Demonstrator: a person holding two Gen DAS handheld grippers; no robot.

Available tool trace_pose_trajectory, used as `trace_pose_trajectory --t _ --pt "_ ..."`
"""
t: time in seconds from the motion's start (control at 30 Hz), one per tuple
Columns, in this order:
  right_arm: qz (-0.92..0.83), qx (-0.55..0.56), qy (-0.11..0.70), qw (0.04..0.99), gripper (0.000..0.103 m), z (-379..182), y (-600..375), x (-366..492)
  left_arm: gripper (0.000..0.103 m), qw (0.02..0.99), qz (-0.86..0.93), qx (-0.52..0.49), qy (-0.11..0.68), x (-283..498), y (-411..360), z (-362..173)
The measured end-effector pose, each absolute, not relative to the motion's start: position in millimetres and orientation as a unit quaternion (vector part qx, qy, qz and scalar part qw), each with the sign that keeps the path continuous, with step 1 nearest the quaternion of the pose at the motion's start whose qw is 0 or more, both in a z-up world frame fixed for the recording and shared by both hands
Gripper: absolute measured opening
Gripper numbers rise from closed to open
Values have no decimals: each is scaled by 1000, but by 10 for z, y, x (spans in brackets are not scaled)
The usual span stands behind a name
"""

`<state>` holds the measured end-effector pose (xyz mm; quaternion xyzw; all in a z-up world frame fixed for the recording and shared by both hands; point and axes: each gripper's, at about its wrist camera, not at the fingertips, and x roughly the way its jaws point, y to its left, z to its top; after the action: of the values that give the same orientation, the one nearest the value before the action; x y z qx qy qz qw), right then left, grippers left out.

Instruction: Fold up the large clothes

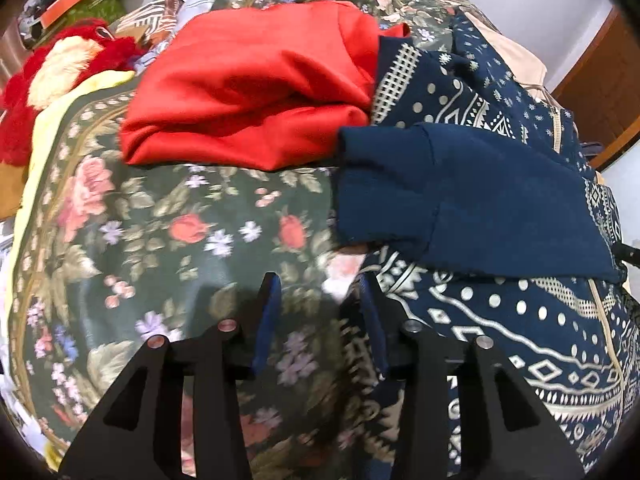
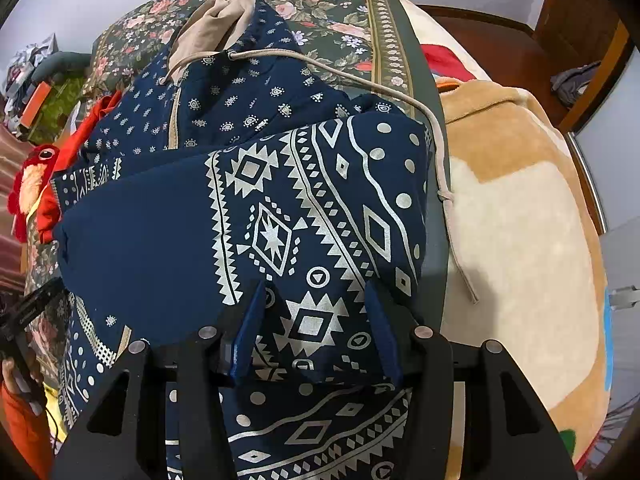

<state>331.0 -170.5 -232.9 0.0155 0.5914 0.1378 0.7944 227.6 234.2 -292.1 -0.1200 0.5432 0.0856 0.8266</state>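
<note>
A navy hoodie with a silver geometric print (image 2: 304,208) lies on a floral bedspread (image 1: 168,220), its plain sleeve (image 1: 472,200) folded across it. Its beige-lined hood (image 2: 216,20) and drawstring (image 2: 436,152) lie at the far end. My left gripper (image 1: 320,292) is open, hovering at the hoodie's left edge over the bedspread, holding nothing. My right gripper (image 2: 316,296) is open just above the folded printed panel, with no cloth between its fingers.
A crumpled red garment (image 1: 256,84) lies beyond the hoodie's left side. A red and cream plush toy (image 1: 52,68) sits at the far left. A tan and cream fleece blanket (image 2: 520,208) covers the bed to the right. A wooden door frame (image 2: 580,28) stands behind.
</note>
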Motion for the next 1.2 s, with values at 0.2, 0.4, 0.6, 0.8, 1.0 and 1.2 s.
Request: trace_pose_trajectory --t 0.2,0.4,0.6,0.8,1.0,1.2 --pt "143 16 572 808 48 -2135 -1706 3384 49 852 80 -94 510 2320 2276 -2464" --pt "154 14 527 835 48 -1752 -1640 3593 56 885 37 -66 460 2742 1980 -1937" --pt "160 23 485 860 62 -1512 -1543 3865 65 903 7 -50 426 3421 1598 -1719" --pt "167 18 469 867 65 -1504 -1374 4259 69 888 -37 -79 452 4187 1290 -1862" --pt "174 38 495 850 65 -1786 -1220 4716 69 872 -26 -86 481 4841 1140 -2174" --pt "160 63 536 826 65 -2238 -1052 5202 69 856 -3 -115 504 5391 1183 -2547"
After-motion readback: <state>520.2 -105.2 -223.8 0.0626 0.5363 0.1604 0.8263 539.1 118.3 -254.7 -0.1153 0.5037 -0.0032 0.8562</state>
